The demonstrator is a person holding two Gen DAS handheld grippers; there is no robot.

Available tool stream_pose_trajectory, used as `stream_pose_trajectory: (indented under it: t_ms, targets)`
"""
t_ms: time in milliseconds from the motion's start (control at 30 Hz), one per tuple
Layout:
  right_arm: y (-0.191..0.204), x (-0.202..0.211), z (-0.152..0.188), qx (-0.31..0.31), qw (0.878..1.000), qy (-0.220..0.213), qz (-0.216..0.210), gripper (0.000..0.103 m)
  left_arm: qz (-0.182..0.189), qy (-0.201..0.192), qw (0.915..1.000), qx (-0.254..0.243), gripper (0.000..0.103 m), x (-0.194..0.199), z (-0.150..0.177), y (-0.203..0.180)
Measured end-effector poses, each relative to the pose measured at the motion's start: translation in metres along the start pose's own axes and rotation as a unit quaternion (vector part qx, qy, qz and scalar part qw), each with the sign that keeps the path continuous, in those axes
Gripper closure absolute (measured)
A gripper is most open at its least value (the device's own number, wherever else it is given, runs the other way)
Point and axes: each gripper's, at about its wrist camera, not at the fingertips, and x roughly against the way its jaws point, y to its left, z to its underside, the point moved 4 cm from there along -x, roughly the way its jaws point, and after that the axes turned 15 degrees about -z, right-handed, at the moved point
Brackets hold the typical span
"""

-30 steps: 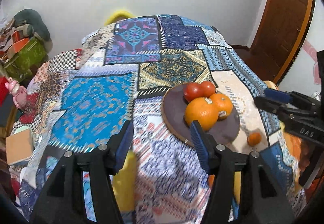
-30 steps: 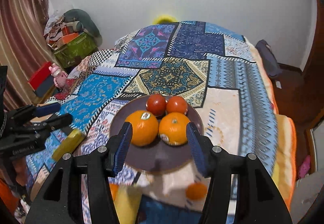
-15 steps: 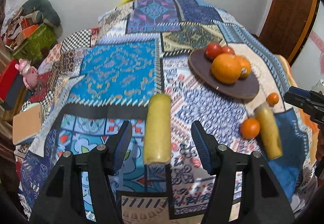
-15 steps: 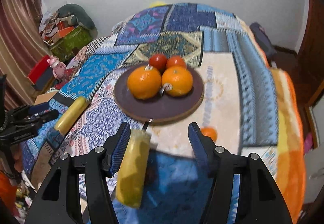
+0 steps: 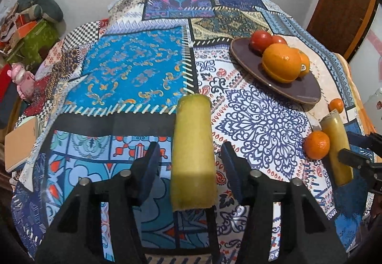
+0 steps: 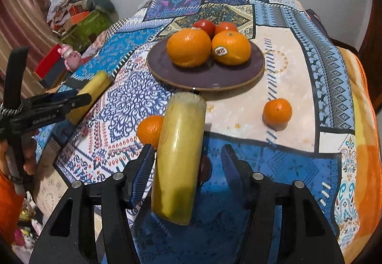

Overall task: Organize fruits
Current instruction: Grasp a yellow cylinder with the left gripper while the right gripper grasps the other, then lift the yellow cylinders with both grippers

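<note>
The left gripper hangs over the patchwork bedspread with its jaws spread wide on either side of a yellow-green cylindrical fruit that lies on the cloth, neither finger touching it. The right gripper is likewise open around a second yellow-green cylinder; whether its left finger touches the fruit cannot be told. A small tangerine sits just left of that cylinder, another tangerine lies well to the right. Farther off, the dark brown plate carries two large oranges in front and two tomatoes behind them, all close together
</note>
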Motion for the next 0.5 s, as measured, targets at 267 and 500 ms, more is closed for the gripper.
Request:
stream_pose_trajectory:
  t_ms: [267, 500]
  targets:
    - [0.000, -0.008, 0.002, -0.009, 1.000, 0.001, -0.009, 0.059, 0.006, 0.016, 0.9998, -0.008, 0.062, -0.016, -0.003, -0.008]
    - [-0.002, -0.006, -0.001, -0.019, 1.000, -0.009, -0.021, 0.065, 0.009, 0.017, 0.9998, -0.011, 0.066, -0.008, 0.001, -0.011]
